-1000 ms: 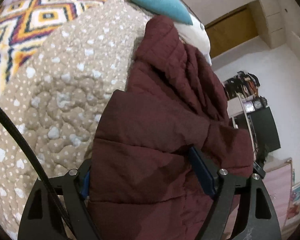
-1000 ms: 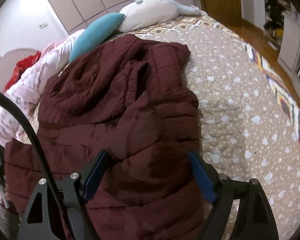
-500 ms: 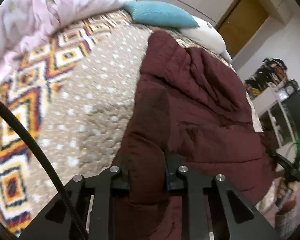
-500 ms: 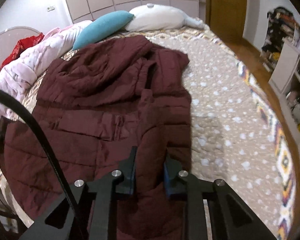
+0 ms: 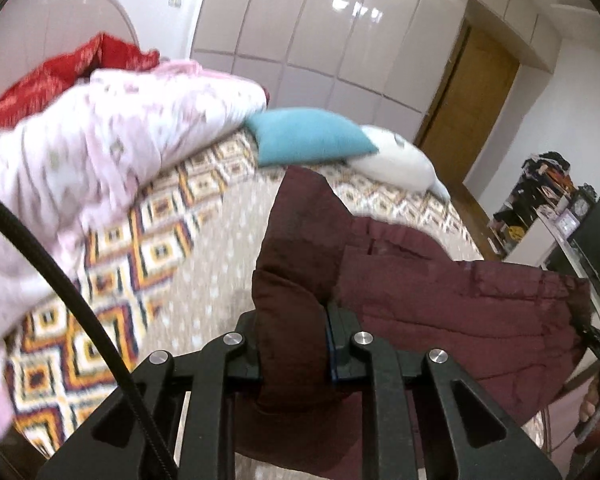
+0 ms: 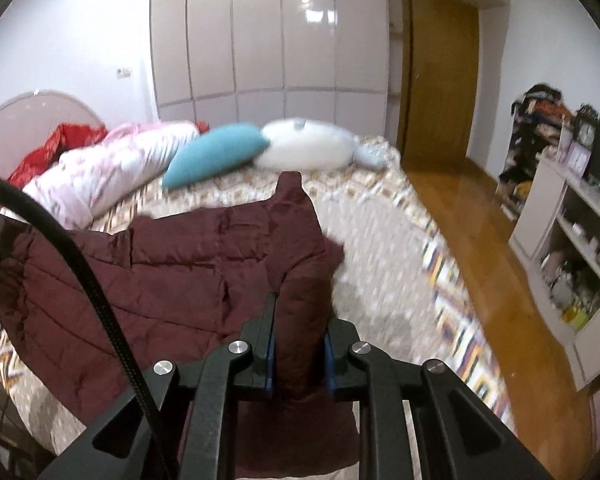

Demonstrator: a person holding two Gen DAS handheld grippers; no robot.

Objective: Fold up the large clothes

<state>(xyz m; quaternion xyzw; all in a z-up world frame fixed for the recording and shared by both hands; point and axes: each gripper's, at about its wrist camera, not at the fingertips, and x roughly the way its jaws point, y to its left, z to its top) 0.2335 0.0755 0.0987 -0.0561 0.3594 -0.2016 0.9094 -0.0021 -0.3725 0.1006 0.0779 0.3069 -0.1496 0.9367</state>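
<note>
— Lying at the bed's (image 6: 384,240) far end?
— A teal pillow (image 6: 216,156) touching a white pillow (image 6: 308,148), side by side along the far edge.
— And along the left edge?
— A bunched pink quilt (image 5: 100,136), with a red blanket (image 5: 60,72) behind it against the pale arched headboard (image 6: 32,114).
— Covering the bed?
— A beige spotted spread (image 5: 220,256), bordered by diamond patterning in orange, yellow and dark blue.
— Beyond the bed?
— Tall glossy wardrobe doors (image 6: 260,32) on the back wall, a wooden door (image 6: 436,80) to their right.
— Off the right edge?
— Wooden floor (image 6: 484,240), then white open shelving (image 6: 560,232), cluttered; contents too blurred to name.
</note>
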